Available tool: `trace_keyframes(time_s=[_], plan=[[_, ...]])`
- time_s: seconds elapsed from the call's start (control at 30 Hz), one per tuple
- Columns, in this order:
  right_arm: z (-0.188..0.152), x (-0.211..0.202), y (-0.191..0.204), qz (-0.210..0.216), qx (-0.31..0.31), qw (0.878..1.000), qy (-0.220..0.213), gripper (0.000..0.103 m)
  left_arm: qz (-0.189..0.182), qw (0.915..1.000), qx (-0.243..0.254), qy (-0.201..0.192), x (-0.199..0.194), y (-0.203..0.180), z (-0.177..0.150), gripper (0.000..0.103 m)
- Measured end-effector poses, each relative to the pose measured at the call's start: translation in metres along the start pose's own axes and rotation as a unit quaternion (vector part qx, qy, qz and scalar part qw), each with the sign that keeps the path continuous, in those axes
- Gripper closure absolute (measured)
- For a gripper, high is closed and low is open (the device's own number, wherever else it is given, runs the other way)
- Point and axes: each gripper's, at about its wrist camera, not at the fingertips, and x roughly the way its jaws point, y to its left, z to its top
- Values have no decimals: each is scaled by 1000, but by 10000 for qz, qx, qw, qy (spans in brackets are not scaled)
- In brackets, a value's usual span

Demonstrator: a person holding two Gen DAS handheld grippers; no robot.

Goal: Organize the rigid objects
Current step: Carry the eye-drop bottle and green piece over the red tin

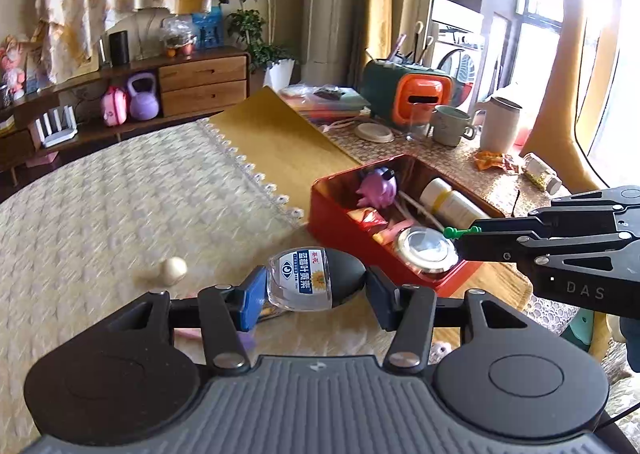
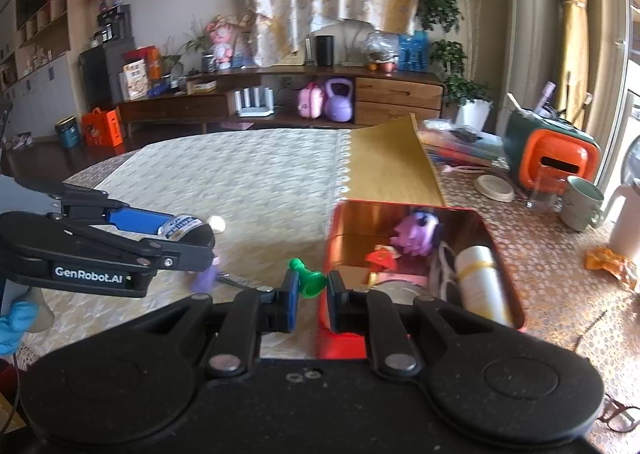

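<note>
Over the table point(image 1: 120, 214) we are carrying things to the red tin point(image 1: 340, 222): left gripper point(image 1: 316, 286) squeezing a little bottle point(image 1: 304, 278), right gripper point(image 2: 310, 286) pinching a green peg point(image 2: 308, 278). Next we are lowering both inside and letting go.

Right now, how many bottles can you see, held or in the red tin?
2. One small clear bottle with a blue label sits gripped in the left claw. One white bottle lies inside the red tin along its right wall. Others may be buried under the clutter.
</note>
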Motion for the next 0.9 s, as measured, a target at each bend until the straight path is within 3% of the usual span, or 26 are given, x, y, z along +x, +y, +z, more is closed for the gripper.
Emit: trace_keyframes(time_s=[0.27, 0.9], plan=[[-6, -4, -32, -223, 268, 9994, -28, 90, -84, 9999, 60, 98, 19, -19, 14, 50], [-18, 23, -82, -505, 506, 9970, 288, 90, -146, 9969, 499, 584, 111, -68, 55, 50]])
